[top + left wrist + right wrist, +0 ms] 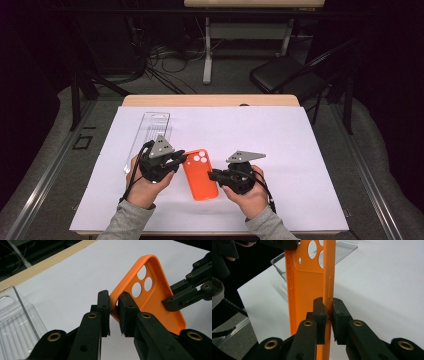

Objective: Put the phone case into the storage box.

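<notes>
Orange silicone phone case pinched from both sides, low over the white paper sheet.

From the high view, the left gripper nips the case's camera-hole end and the right gripper its long side edge, probably to steady it between two grips for flexing or fitting; a clear plastic packaging tray lies just behind the left hand on the wooden table. Along the left gripper view, the jaws are clamped on the case's rim near the round cut-outs, the tray off to one side and not in the way. Along the right gripper view, the jaws squeeze the thin side wall beside its button bump.
</notes>
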A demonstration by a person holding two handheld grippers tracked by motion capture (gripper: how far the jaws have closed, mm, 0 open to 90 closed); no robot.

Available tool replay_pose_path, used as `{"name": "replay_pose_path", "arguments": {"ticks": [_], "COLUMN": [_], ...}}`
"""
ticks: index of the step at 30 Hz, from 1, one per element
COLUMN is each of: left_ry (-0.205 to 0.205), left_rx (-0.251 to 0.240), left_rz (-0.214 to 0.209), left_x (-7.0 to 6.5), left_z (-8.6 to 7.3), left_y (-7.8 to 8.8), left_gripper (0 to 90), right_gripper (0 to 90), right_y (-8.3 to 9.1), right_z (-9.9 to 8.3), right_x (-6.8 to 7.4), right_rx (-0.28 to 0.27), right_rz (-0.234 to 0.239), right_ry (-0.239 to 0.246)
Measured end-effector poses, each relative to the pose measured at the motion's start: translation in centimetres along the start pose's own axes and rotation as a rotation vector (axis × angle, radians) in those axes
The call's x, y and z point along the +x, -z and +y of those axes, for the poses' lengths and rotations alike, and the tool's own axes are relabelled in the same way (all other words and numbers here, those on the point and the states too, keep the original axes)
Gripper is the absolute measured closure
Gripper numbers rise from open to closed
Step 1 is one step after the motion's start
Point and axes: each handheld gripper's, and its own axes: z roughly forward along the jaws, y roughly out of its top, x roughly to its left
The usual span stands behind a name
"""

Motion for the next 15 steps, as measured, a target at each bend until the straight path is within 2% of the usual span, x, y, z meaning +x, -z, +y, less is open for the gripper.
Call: {"name": "replay_pose_path", "arguments": {"ticks": [15], "left_ry": [-0.002], "left_rx": [-0.004], "left_rz": [0.001], "left_x": [0.07], "left_z": [0.02], "left_y": [0.12], "left_gripper": [80.6], "right_gripper": [82.0], "right_y": [-0.12], "right_z": [-0.01], "right_x": [-0.05], "right_rx": [-0.007], "right_rz": [0.008], "right_ry": [-0.005]}}
